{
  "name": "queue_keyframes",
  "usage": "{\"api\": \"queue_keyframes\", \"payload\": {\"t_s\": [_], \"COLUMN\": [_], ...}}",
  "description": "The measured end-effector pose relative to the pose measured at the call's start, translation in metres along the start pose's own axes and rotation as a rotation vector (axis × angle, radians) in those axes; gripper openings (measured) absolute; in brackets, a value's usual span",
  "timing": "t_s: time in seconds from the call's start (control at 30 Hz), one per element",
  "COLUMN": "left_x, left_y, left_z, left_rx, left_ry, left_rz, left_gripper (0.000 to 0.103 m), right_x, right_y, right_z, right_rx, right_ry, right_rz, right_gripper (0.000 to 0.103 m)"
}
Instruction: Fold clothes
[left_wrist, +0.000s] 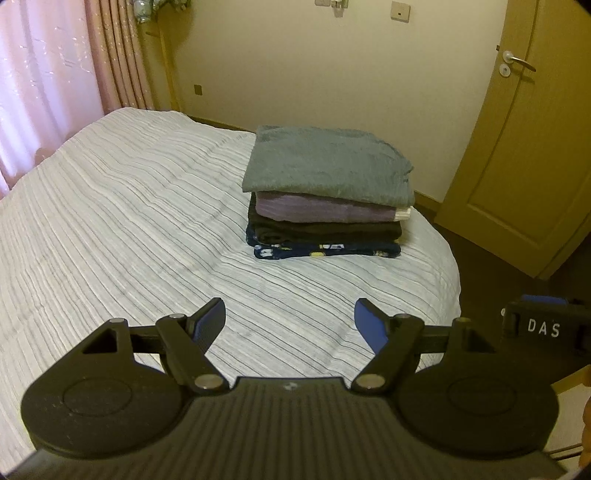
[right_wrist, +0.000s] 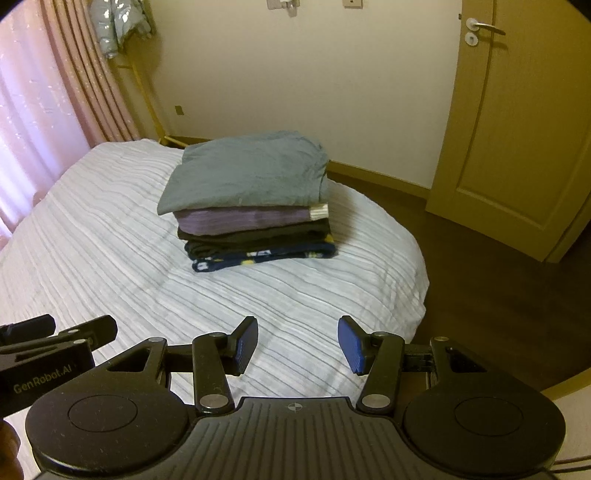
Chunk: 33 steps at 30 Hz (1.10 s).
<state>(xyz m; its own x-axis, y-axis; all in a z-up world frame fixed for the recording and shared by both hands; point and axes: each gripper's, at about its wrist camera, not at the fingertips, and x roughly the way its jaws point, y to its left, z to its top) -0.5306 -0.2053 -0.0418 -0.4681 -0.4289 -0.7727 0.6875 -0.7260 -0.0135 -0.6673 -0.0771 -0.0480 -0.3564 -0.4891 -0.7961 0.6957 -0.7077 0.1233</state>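
Left wrist view: the left tool (left_wrist: 290, 319) is held apart above the white ribbed bed (left_wrist: 110, 229). The right tool (right_wrist: 297, 341) is likewise spread, empty. Four folded garments are stacked (right_wrist: 251, 206), a grey-green fleece (right_wrist: 247, 173) topmost.

1. The right hand-held gripper (right_wrist: 297, 341), black with blue ribbed pads, hovers over the near part of a bed with a white ribbed cover (right_wrist: 110, 258); its jaws stand wide apart, empty.
2. A stack of folded clothes (right_wrist: 251, 206) rests farther along the bed: a grey-teal fleece piece (right_wrist: 247, 173) on top, then a purple one (right_wrist: 240, 219), a black one (right_wrist: 255, 234), and a navy patterned one (right_wrist: 266, 256) at the bottom.
3. The left hand-held gripper (right_wrist: 55, 343) shows at the left edge.
4. Pink pleated curtains (right_wrist: 55, 92) hang left; a tan wooden door (right_wrist: 517, 129) stands right.
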Motion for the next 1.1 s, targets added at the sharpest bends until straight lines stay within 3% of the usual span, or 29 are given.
{"api": "queue_keyframes", "payload": {"t_s": [1.1], "left_x": [0.085], "left_y": [-0.020], "left_z": [0.049], "left_rx": [-0.009], "left_ry": [0.095], "left_rz": [0.062], "left_gripper": [0.074], "right_x": [0.087], "right_y": [-0.013], "right_z": [0.044], "right_rx": [-0.078], "right_ry": [0.125], "right_rz": [0.017], "right_gripper": [0.052]}}
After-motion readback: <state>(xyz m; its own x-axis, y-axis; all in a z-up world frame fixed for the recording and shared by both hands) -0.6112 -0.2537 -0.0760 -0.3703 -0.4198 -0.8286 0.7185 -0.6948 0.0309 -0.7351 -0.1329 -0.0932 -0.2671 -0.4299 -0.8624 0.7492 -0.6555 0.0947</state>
